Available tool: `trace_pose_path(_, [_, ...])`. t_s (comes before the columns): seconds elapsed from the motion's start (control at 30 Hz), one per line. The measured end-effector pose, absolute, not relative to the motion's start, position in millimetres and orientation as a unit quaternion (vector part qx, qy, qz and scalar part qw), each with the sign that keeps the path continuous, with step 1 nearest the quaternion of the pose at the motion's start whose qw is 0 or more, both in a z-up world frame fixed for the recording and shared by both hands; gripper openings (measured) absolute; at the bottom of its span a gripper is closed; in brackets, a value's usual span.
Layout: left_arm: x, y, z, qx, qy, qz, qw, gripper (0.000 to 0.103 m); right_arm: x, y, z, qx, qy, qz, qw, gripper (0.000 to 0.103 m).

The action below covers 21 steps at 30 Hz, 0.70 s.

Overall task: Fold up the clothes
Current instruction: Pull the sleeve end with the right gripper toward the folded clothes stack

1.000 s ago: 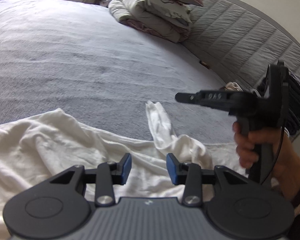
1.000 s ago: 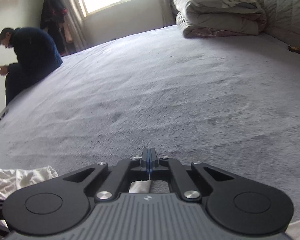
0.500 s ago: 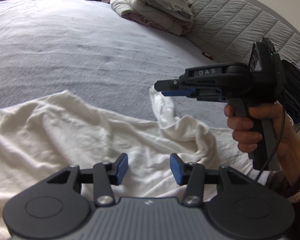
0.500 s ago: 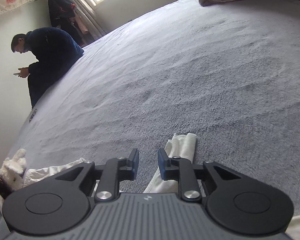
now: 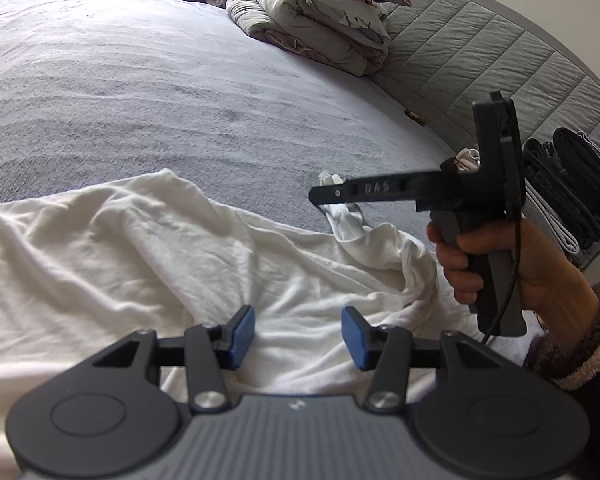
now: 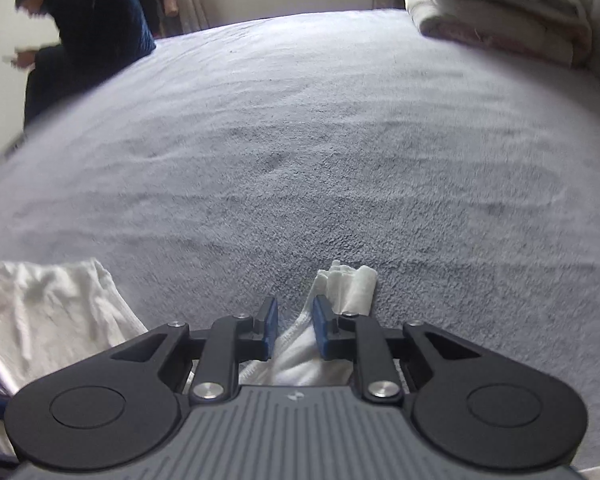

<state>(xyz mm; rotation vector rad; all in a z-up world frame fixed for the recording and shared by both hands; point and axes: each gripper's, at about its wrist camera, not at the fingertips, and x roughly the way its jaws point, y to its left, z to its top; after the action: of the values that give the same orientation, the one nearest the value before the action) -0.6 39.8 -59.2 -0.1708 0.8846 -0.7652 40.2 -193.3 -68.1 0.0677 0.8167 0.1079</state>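
A white garment (image 5: 148,248) lies rumpled on the grey bed (image 5: 148,92), with one sleeve (image 5: 346,222) stretched out to the right. My left gripper (image 5: 298,338) is open and empty, hovering over the garment's near part. My right gripper (image 6: 293,326) is open, its blue pads either side of the sleeve (image 6: 350,288) without pinching it. In the left wrist view the right gripper (image 5: 320,196) hangs just above the sleeve's end, held by a hand (image 5: 496,256).
Folded quilts and a pillow (image 5: 312,20) are stacked at the bed's far end by the padded headboard (image 5: 500,64). Dark folded clothes (image 5: 568,196) lie at the right edge. A person in dark clothes (image 6: 84,36) sits on the far left edge of the bed.
My right gripper went from shut to open, letting go of the sleeve, and has lifted slightly above it. My left gripper stayed open and drifted a little over the garment.
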Motion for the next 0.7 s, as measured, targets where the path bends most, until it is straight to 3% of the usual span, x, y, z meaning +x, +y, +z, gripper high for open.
trace_pose_path(0.07, [-1.0, 38.6, -57.3, -0.080, 0.415, -0.363, 0.831, 0.050, 39.5, -196.3, -68.2, 0.031, 0.393, 0.041, 0.918, 0.003])
trace_pose_path(0.7, [-34.8, -17.9, -47.6, 0.000, 0.376, -0.468, 0.800, 0.050, -42.5, -309.8, 10.7, 0.131, 0.264, -0.085, 0.952, 0.002])
